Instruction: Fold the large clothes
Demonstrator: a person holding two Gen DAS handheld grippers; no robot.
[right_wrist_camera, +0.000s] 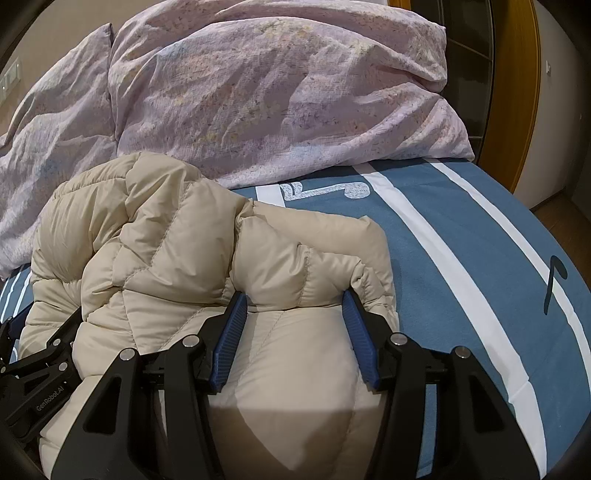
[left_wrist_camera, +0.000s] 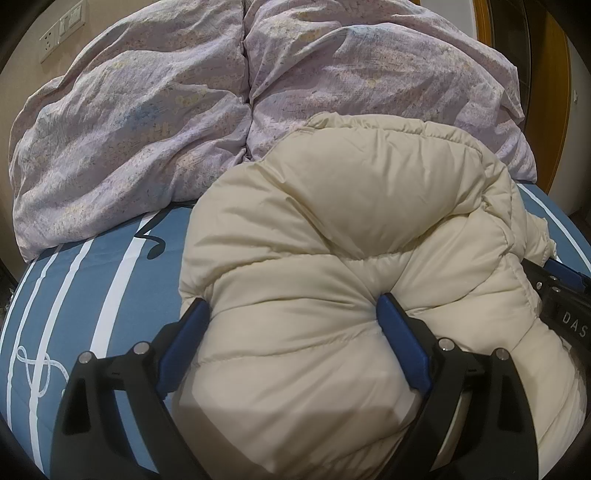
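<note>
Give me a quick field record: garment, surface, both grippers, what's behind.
garment: cream puffer jacket, bunched up on the bed
surface: blue striped sheet
left gripper: jaws straddle a thick jacket fold, pads pressing in
right gripper: jaws around the jacket's right-hand fold
behind: pink floral duvet, crumpled

The cream puffer jacket [left_wrist_camera: 332, 229] runs off the bottom edge in both wrist views, so its lower part cannot be seen, and it hides the bed sheet [left_wrist_camera: 96, 280] beneath it. At the left view's right edge the right claw [left_wrist_camera: 565, 295] is cut off, its lettering only partly readable. The wall sockets [left_wrist_camera: 61, 31] are too small to make out.
</note>
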